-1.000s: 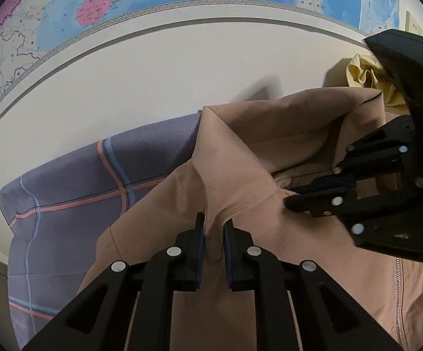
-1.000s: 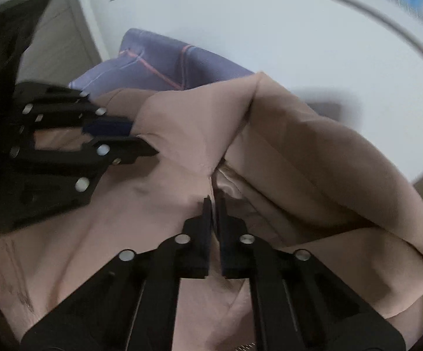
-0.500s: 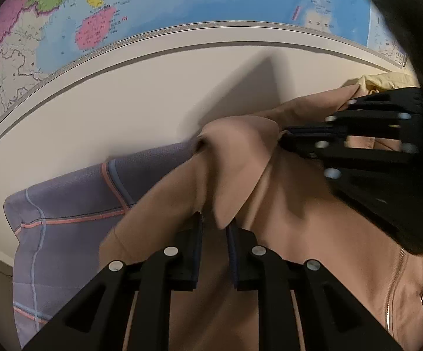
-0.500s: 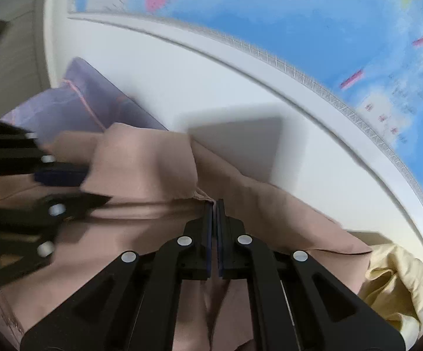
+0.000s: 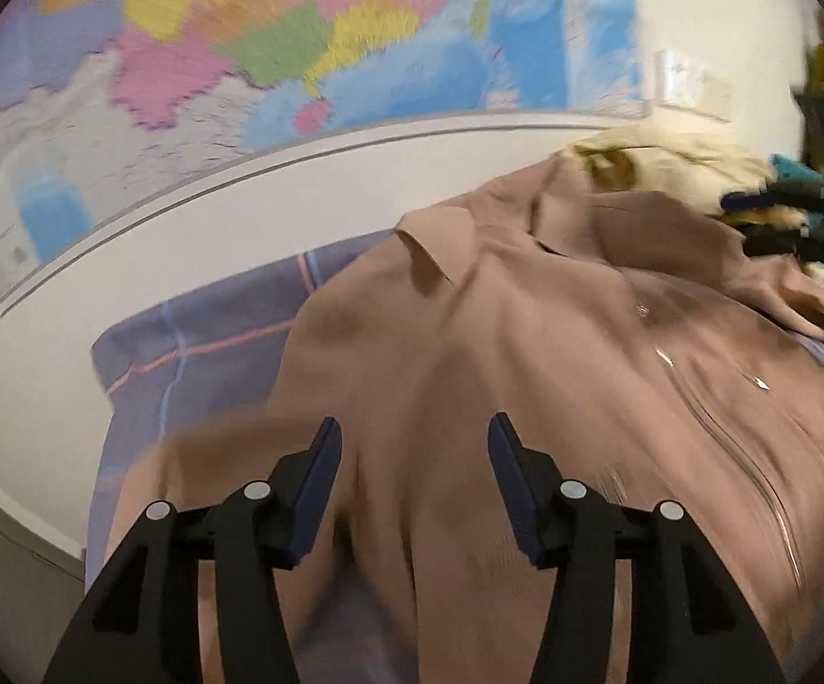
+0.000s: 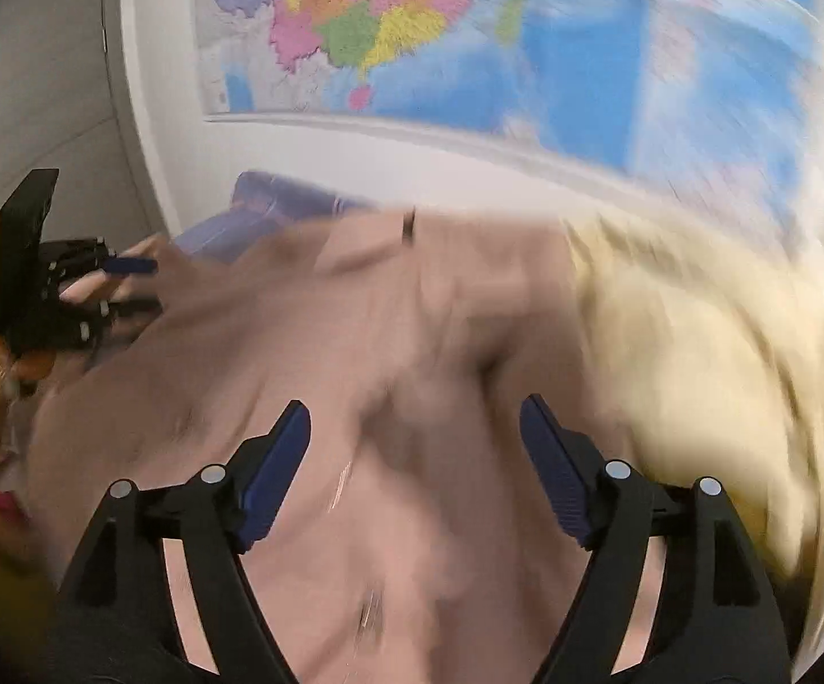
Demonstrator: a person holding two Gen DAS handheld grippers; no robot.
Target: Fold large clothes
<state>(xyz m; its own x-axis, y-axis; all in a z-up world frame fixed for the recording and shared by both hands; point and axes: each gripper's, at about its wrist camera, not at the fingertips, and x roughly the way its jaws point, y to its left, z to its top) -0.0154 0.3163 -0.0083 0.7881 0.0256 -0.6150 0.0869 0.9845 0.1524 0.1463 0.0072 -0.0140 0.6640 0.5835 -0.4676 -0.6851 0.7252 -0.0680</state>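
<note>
- Tan fabric fills what we see from both wrists: the jacket [image 5: 554,353] lies spread in front of and under our grippers, its collar [image 5: 440,245] at the far end towards the wall [image 5: 195,262].
- Our left gripper [image 5: 412,444] is spread wide, its blue pads [image 5: 321,479] apart with nothing between them; the jacket lies below and beyond the gap, not clamped.
- Our right gripper [image 6: 415,427] is likewise released, pads [image 6: 275,467] far apart, with the jacket [image 6: 355,370] beneath and ahead of them. Blur keeps us from telling whether the tips touch the cloth.
- A zip [image 5: 742,439] runs down the jacket to the right of our left gripper.
- From the left wrist, we see the right gripper [image 5: 799,222] at the jacket's far right edge; from the right wrist, the left gripper [image 6: 70,290] sits at its left edge.
- Under the jacket lies a purple checked sheet [image 5: 201,336], showing at the left.
- A pale yellow garment [image 6: 697,330] is bunched just right of the jacket, touching it.
- A map [image 6: 469,40] hangs on the wall behind.
</note>
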